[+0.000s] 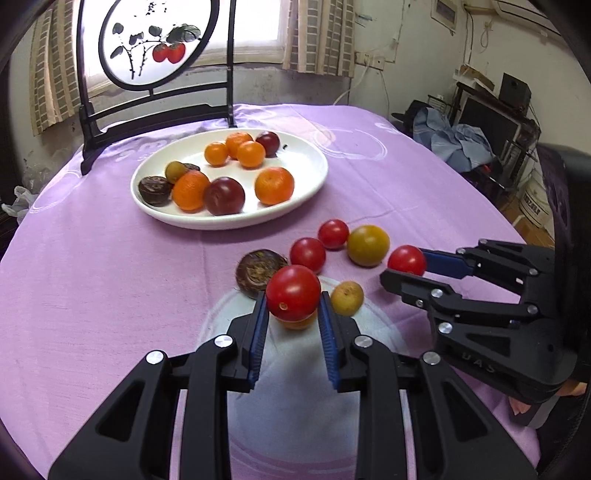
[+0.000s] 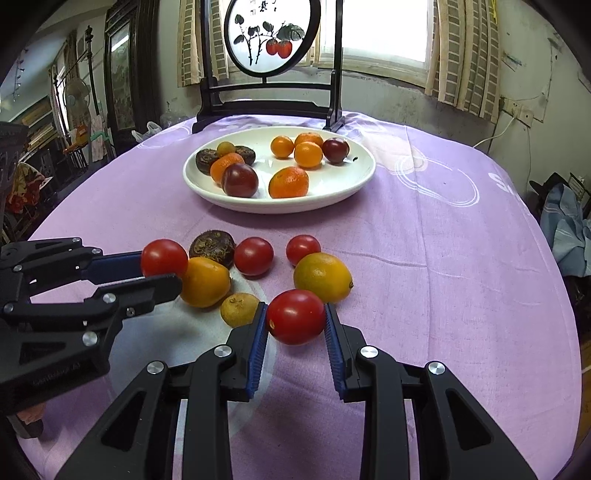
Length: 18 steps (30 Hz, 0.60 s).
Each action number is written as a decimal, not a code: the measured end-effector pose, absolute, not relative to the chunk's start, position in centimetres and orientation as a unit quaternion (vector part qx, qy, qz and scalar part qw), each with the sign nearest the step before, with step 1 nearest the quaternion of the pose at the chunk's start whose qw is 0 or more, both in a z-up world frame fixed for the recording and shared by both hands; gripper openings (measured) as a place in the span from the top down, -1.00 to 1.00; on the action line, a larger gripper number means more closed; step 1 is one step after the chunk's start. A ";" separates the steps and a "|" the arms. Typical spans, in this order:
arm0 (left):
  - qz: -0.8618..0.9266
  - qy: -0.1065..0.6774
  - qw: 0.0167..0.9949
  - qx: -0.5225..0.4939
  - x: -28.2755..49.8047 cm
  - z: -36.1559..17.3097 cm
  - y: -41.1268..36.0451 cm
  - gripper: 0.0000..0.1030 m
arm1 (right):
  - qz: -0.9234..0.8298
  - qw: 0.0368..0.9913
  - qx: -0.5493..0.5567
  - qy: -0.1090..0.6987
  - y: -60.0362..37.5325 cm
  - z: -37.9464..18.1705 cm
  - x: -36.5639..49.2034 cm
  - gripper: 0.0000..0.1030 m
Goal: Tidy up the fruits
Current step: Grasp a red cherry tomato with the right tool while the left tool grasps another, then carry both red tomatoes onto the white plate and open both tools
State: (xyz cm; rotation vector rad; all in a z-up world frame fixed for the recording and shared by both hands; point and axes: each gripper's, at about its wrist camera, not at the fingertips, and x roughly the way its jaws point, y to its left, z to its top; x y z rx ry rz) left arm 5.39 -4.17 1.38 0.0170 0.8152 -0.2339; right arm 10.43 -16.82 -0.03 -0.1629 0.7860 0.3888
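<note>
My left gripper [image 1: 293,308] is shut on a red tomato [image 1: 293,292], which also shows in the right wrist view [image 2: 164,257]. My right gripper [image 2: 296,319] is shut on another red tomato [image 2: 296,316], seen in the left wrist view [image 1: 406,259]. Around them on the purple cloth lie two more red tomatoes [image 2: 253,256] [image 2: 303,249], a dark wrinkled fruit [image 2: 212,246], an orange citrus [image 2: 205,281], a yellow-green citrus [image 2: 323,276] and a small yellow fruit [image 2: 239,309]. A white plate [image 2: 354,184] farther back holds several oranges and dark plums.
A black-framed round screen painted with persimmons [image 2: 272,35] stands behind the plate at the table's far edge. The purple cloth [image 2: 461,277] covers the round table. Furniture and clothes sit off the table's sides.
</note>
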 end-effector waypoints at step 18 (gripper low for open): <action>-0.054 0.378 0.924 -0.007 12.1 4.8 -0.2 0.49 | 0.191 0.913 -0.075 0.353 -13.3 3.5 16.3 0.41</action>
